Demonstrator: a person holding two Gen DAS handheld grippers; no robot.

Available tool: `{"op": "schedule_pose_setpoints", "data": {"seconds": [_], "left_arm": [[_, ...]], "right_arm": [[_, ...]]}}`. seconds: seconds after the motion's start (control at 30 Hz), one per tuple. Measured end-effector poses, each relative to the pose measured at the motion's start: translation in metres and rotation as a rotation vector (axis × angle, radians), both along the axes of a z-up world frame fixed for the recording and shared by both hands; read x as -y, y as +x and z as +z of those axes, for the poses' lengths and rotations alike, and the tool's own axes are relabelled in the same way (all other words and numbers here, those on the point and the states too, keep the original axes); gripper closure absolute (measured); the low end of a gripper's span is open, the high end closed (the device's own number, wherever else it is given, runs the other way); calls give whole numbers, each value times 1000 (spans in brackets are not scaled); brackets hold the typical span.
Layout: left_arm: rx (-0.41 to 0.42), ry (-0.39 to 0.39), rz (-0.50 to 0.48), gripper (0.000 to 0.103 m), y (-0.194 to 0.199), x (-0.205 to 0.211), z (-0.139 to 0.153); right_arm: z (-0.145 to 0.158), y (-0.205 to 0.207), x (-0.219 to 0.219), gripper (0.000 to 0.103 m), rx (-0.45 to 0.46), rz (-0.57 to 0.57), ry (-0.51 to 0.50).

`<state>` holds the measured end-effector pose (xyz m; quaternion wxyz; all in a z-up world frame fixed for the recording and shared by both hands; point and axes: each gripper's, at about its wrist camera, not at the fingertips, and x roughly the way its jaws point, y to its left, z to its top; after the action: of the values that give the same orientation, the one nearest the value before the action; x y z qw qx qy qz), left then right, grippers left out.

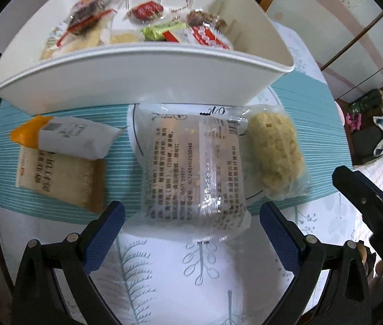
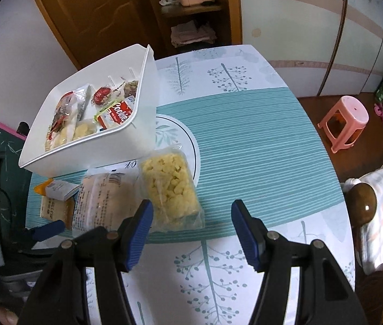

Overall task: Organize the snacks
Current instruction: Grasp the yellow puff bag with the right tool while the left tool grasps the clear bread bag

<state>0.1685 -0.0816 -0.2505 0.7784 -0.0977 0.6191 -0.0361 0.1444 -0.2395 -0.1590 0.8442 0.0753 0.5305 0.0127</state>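
A white bin (image 1: pixel 137 81) holding several wrapped snacks stands at the back of the table; it also shows in the right wrist view (image 2: pixel 88 151). In front of it lie a clear printed packet (image 1: pixel 194 165), a yellow puffed-snack packet (image 1: pixel 278 151), a white-and-orange packet (image 1: pixel 64 135) and a beige cracker packet (image 1: pixel 58 178). My left gripper (image 1: pixel 191 216) is open, its fingers either side of the clear packet's near end. My right gripper (image 2: pixel 191 216) is open and empty, just right of the yellow packet (image 2: pixel 169 189). The clear packet (image 2: pixel 102 200) lies left of it.
The table has a teal striped cloth (image 2: pixel 245 149) with a tree pattern. A pink stool (image 2: pixel 346 124) stands on the floor to the right. A wooden chair with a checked cloth (image 2: pixel 381 211) is at the table's right edge. A door and shelf are behind.
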Motion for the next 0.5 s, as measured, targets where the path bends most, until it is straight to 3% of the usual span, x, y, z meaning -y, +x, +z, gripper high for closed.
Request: {"op": "schedule_pose_setpoints", "data": {"seconds": [0.33,0.5], "left_arm": [[-38,17,-10,4,16,8,-28],[-19,1,-38,11,17,5,-29]], "right_arm": [[-20,20,-10,43,-53,35,6],[-37,33,-20,43,-105,68,2]]}}
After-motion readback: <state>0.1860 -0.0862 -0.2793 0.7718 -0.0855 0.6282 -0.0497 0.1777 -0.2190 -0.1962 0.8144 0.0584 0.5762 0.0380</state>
